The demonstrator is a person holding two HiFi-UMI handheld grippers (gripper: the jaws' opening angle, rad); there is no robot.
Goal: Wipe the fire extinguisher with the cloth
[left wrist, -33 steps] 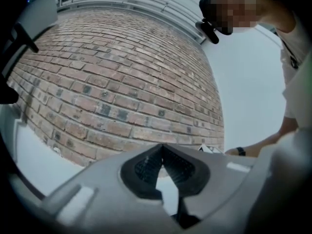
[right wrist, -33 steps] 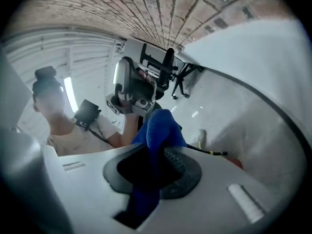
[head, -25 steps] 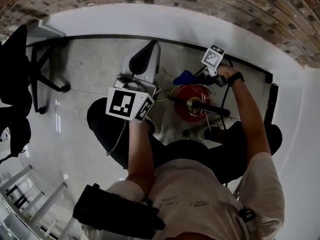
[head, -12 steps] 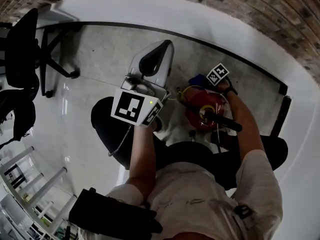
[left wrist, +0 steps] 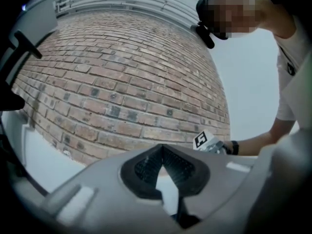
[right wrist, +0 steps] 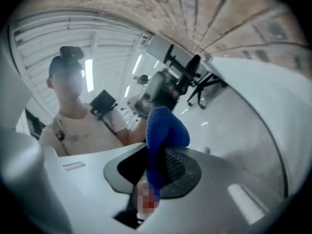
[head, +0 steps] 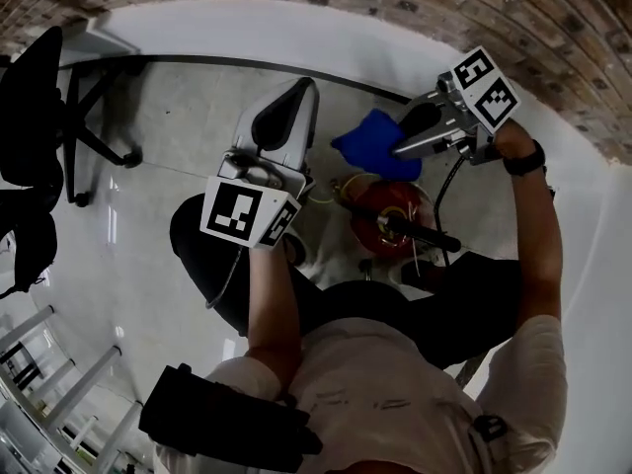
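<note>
Here the right gripper (right wrist: 155,165) is held out on a stretched arm at far right, its jaws clamped on the blue cloth (head: 373,144), near the red fire extinguisher (head: 373,213) standing on the floor. The left gripper (left wrist: 162,152) points forward at left, its jaws closed and empty.

Blue cloth (head: 373,144) bunched in the right tool (head: 403,148), near the upright red fire extinguisher (head: 387,215)

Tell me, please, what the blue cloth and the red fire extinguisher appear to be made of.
The cloth looks like soft, matte textile, perhaps microfibre: fine nubbly surface, limp fold. The fire extinguisher seems painted metal, glossy red: its rounded body shows a sheen, though it is small in view.
</note>
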